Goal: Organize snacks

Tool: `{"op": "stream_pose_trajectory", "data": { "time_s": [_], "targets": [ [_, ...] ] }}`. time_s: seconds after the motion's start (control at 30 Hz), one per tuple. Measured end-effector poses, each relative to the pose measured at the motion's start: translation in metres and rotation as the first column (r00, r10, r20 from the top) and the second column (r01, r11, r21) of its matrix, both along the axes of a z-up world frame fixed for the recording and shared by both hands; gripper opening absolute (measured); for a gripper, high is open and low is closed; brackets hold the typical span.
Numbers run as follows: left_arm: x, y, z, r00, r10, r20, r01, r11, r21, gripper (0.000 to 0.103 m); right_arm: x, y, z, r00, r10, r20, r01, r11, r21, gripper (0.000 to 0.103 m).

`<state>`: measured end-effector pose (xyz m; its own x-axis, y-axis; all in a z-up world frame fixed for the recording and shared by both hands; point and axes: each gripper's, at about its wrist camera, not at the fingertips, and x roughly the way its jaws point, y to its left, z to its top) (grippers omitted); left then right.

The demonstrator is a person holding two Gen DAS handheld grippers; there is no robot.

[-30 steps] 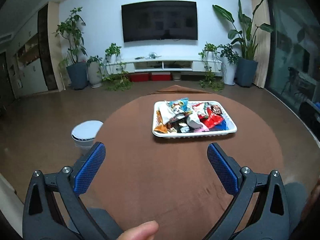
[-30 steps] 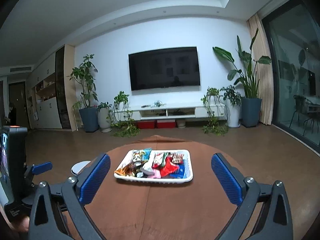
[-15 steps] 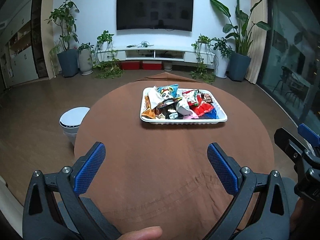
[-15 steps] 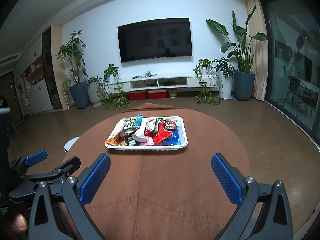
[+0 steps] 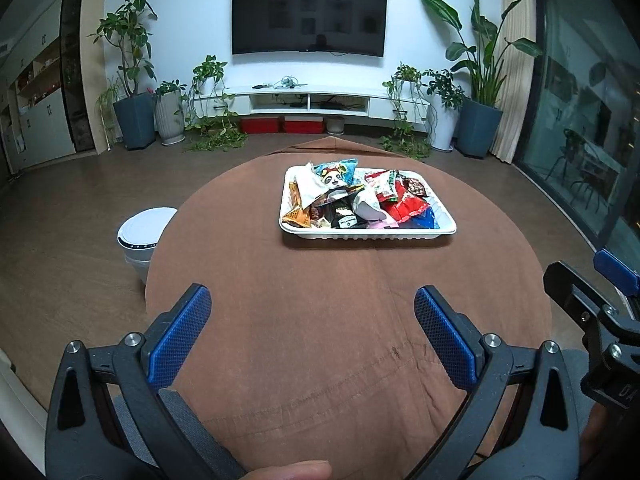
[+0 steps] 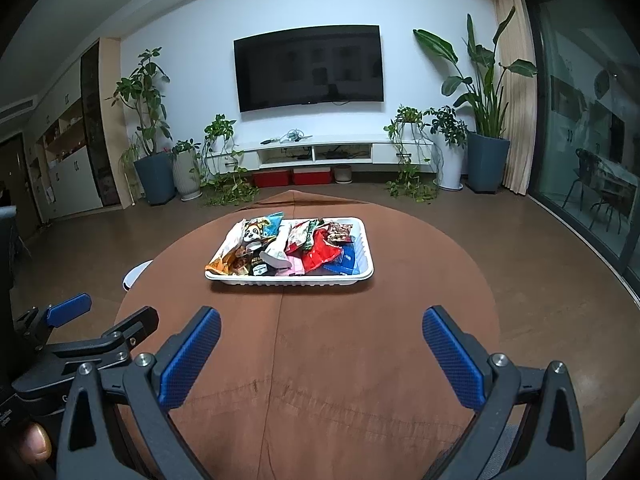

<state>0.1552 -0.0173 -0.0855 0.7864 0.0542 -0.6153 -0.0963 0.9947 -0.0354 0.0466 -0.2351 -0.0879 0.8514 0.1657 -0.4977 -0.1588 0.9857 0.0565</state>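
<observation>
The snacks lie heaped in one white tray on the far half of the round table, well ahead of both hand-held grippers and apart from them. The packets overlap, so an exact count cannot be made; a panda-printed bag, a red packet, a blue one, an orange one and a pale white one stand out. The left hand-held gripper hangs above the near part of the table, its two blue-padded jaws spread wide with nothing between them. The right hand-held gripper is likewise wide apart and empty, and sits just to the right of the left one; its arm shows at the right edge of the left wrist view. A brown cloth covers the table, bare from the tray to the near edge, with open cloth on both sides of the tray as well. The tray's far rim lies near the table's far edge. One white round device stands on the floor beside the table's left edge. Beyond, one dark television hangs on the wall over a low white cabinet, with potted plants at both sides.
</observation>
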Motion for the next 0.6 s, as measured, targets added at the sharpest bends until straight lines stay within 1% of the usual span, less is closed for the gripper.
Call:
{"op": "stream_pose_trajectory", "data": {
  "time_s": [0.6],
  "targets": [
    [0.001,-0.0017,-0.0037,1.0,-0.003,-0.004,0.003,1.0,-0.001,0.103,-0.0013,-0.0005,-0.0021,1.0,0.0,-0.005,0.0,1.0,0.001,0.103]
  ]
}}
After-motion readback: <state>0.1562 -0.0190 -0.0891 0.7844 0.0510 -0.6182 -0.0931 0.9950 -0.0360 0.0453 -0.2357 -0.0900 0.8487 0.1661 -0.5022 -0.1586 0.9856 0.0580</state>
